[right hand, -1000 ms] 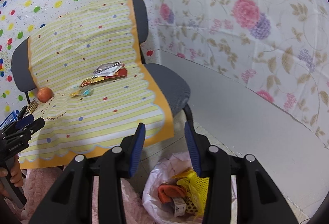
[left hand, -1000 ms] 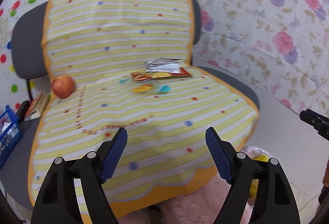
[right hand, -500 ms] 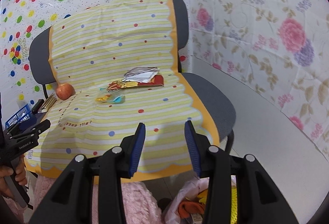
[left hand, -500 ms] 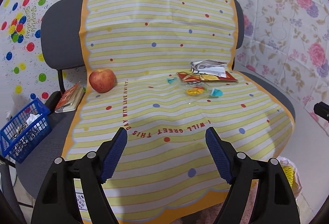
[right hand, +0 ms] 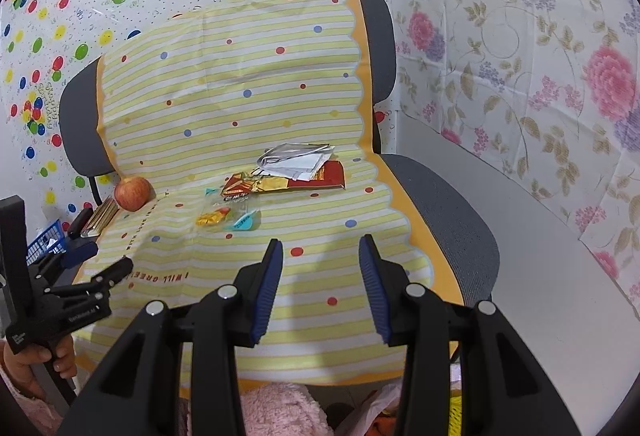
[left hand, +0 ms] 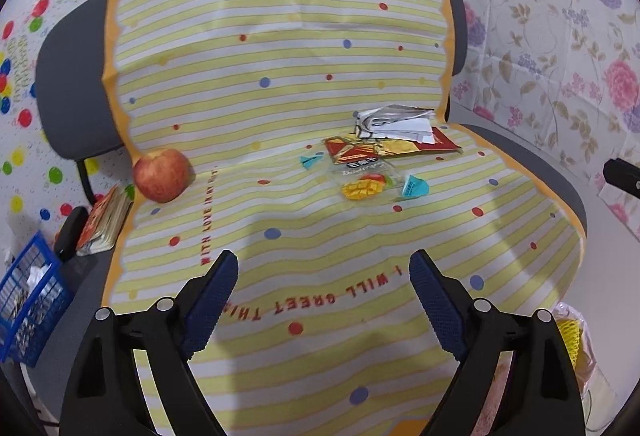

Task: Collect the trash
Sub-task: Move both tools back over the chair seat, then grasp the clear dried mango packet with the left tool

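Trash lies on the striped cloth [left hand: 280,123] over the chair seat: a crumpled silver wrapper [left hand: 394,120] [right hand: 294,161], a red and gold packet [left hand: 388,149] [right hand: 284,181] under it, a clear mango wrapper [left hand: 366,181] [right hand: 218,213] and small teal scraps [left hand: 414,188] [right hand: 242,223]. My left gripper [left hand: 324,284] is open and empty above the seat's front. My right gripper [right hand: 320,276] is open and empty, nearer than the trash. The left gripper also shows in the right wrist view [right hand: 96,264].
A red apple [left hand: 162,175] [right hand: 132,193] sits at the seat's left edge beside a book [left hand: 104,222]. A blue basket [left hand: 30,302] stands lower left. A trash bag [left hand: 576,340] [right hand: 384,412] sits on the floor below the seat. Flowered wall covering [right hand: 520,35] is at right.
Both grippers have risen and moved in toward the chair seat; the trash now sits closer and more central. The trash bag has dropped to the frame's bottom edge. Jaws unchanged.
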The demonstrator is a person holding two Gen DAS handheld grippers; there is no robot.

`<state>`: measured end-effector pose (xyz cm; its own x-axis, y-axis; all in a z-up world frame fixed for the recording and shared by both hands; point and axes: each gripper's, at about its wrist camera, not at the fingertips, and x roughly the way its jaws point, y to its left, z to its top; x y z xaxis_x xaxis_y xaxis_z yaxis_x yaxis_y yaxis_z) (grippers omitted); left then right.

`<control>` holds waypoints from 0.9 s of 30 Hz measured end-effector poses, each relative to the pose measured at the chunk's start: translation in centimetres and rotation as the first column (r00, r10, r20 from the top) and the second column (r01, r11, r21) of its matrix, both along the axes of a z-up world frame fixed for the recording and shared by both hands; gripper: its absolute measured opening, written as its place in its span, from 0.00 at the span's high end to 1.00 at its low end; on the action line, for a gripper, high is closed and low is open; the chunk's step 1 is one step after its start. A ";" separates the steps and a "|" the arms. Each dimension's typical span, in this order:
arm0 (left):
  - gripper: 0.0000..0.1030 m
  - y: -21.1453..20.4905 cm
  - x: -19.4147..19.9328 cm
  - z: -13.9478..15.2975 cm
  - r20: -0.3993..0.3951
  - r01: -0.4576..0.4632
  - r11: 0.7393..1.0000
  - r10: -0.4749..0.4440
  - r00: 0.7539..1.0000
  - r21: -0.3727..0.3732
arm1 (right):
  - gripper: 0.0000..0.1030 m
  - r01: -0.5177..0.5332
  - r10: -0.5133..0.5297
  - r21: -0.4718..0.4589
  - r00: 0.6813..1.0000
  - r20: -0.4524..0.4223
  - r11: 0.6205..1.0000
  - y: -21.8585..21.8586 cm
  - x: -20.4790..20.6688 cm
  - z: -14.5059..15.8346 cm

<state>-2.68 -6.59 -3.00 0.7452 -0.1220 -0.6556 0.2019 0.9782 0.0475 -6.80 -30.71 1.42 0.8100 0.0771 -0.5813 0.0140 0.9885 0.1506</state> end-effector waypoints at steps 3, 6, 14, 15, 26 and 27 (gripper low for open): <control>0.15 -1.4 2.0 -0.6 -0.018 0.033 0.999 -0.033 0.999 0.039 | 0.62 0.004 -0.004 0.014 1.000 -0.012 1.000 -0.4 1.4 -0.2; 0.15 -2.7 4.1 -1.5 -0.043 0.055 0.996 -0.052 0.998 0.075 | 0.60 0.006 -0.005 0.021 1.000 -0.021 1.000 -0.7 2.6 -0.4; 0.20 -6.2 9.7 -4.0 -0.107 0.129 0.972 -0.110 0.988 0.196 | 0.59 0.007 -0.006 0.025 0.999 -0.037 1.000 -1.4 5.4 -0.7; 0.21 -6.5 10.1 -4.3 -0.112 0.133 0.967 -0.111 0.987 0.216 | 0.59 0.010 -0.009 0.026 0.999 -0.040 1.000 -1.5 5.8 -0.8; 0.74 -7.0 12.8 -4.6 -0.128 0.159 0.958 -0.132 0.983 0.237 | 0.59 0.015 -0.013 0.029 0.998 -0.065 0.999 -2.0 7.3 -1.3; 0.83 -6.4 12.4 -4.1 -0.117 0.160 0.964 -0.138 0.984 0.210 | 0.59 0.016 -0.014 0.032 0.998 -0.069 0.999 -1.9 7.2 -1.5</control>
<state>9.72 -13.03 -7.08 0.6588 -0.0727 -0.7488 0.3594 0.9048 0.2284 0.40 -32.64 -0.07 0.7694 0.0849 -0.6331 0.0400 0.9828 0.1804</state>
